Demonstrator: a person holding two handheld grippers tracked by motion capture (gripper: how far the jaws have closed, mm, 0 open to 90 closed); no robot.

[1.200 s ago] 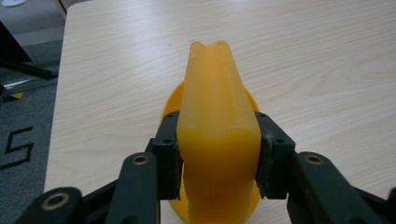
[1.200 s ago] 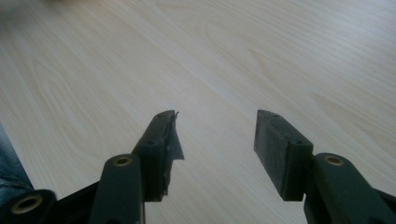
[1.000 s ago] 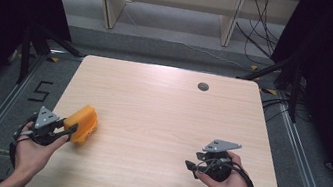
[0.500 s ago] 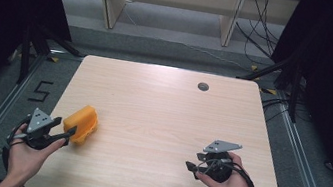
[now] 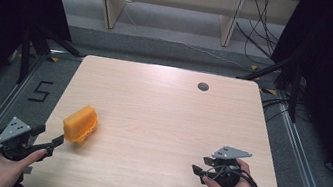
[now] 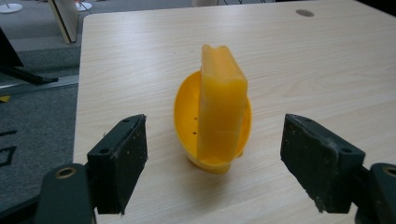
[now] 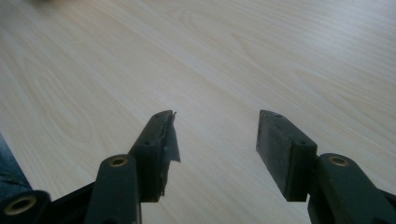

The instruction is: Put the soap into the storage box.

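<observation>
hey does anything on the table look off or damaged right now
Mostly tidy. The yellow bowl stands tipped on its edge on the table, a yellow block upright against it. The right gripper has a torn, ragged pad on one jaw.

Your yellow-orange plastic piece [image 5: 80,124] stood on the left part of the light wooden table [image 5: 160,118].

You had it near the table's left front edge, resting on the bare wood. In your left gripper view it [image 6: 215,112] showed as a rounded yellow shell with small holes in its inner wall, and a thick orange slab stood upright on edge across it, taller than the shell's rim.
</observation>
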